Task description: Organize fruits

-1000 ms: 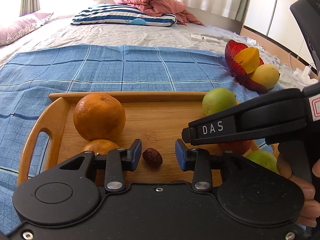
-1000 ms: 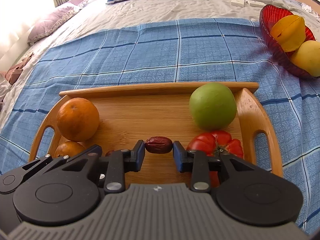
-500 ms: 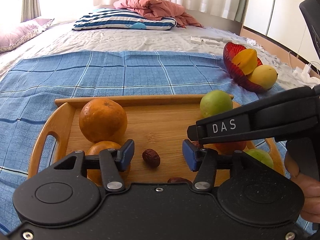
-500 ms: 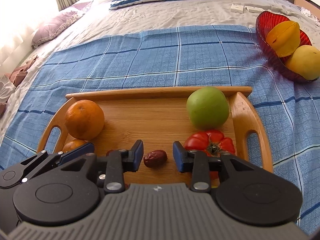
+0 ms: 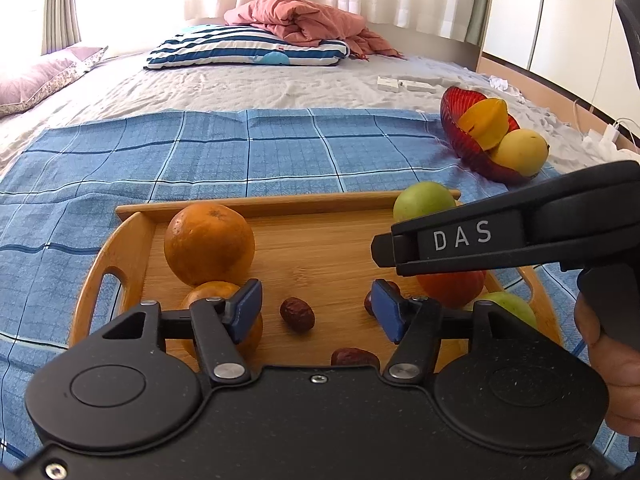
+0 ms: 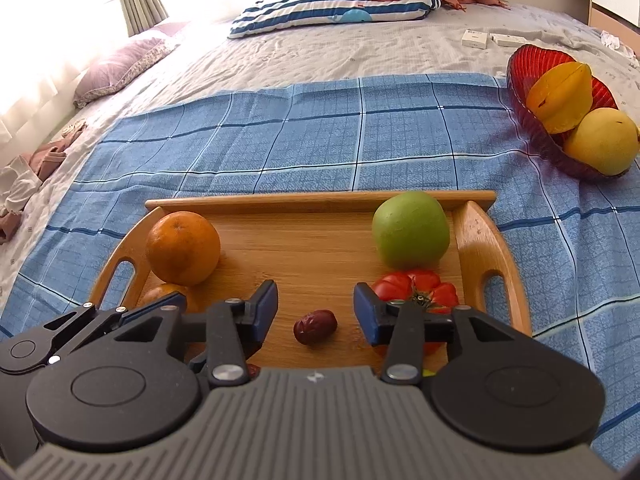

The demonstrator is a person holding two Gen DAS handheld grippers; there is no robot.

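Note:
A wooden tray [image 6: 478, 236] lies on a blue checked cloth. It holds a large orange [image 6: 183, 247], a smaller orange [image 5: 214, 294], a green apple [image 6: 410, 228], a tomato [image 6: 416, 288], a second green fruit [image 5: 510, 308] and several dark red dates. My left gripper [image 5: 316, 305] is open and its jaws are opening, with one date [image 5: 297, 314] lying on the tray between them, untouched. My right gripper [image 6: 316, 309] is likewise opening over another date [image 6: 315, 326], pads clear of it. A third date [image 5: 355, 358] lies near the front edge.
A red glass bowl [image 6: 524, 92] with a starfruit [image 6: 560, 94] and a yellow mango [image 6: 600, 140] sits on the cloth at the right. A striped pillow [image 6: 332, 8] and pink blanket lie at the far end of the bed. A hand [image 5: 612, 364] holds the right gripper.
Both pairs of jaws have spread wider. The date that sat between the right pads now lies free on the tray, and the right gripper has drawn back and up a little.

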